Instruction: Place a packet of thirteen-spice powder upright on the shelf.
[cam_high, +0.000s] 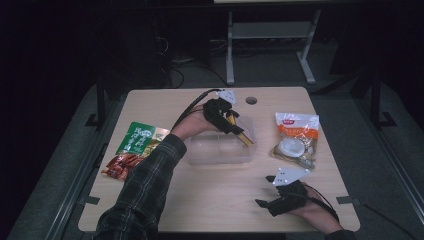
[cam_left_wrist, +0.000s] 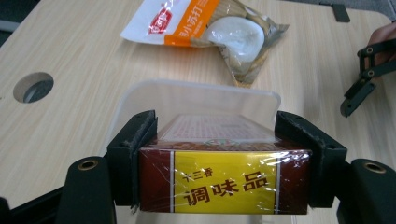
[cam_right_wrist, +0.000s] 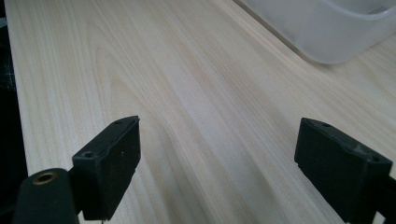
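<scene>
- Gripping a small box (cam_left_wrist: 224, 179) by its two short sides, the left tool (cam_left_wrist: 224, 163) has its black pads pressed flat against the maroon end panels.
- The box is wrapped in clear film that catches the light; its near face carries a yellow panel with dark red characters between maroon bands, and its top face is pale with fine print.
- In the high view the box (cam_high: 242, 134) shows as a yellow and dark bar slanting down from the left tool (cam_high: 231, 122), held above the clear plastic container (cam_high: 220, 152) near its back right corner.
- In the left gripper view the container's frosted rounded wall (cam_left_wrist: 201, 100) rises just behind the box.
- The right tool (cam_high: 265, 197) lies low over the near right part of the table (cam_high: 200, 200), well apart from the box; its jaws stand spread with only bare wood between them (cam_right_wrist: 217, 158).
- A white and orange snack bag (cam_high: 296, 137) with a round pale piece showing through it lies on the table to the right of the container, near it but apart.
- A green and red packet (cam_high: 132, 150) lies at the left edge of the table, partly covered by the person's plaid sleeve (cam_high: 145, 185).
- A round hole (cam_high: 251, 100) sits in the table behind the container.
</scene>
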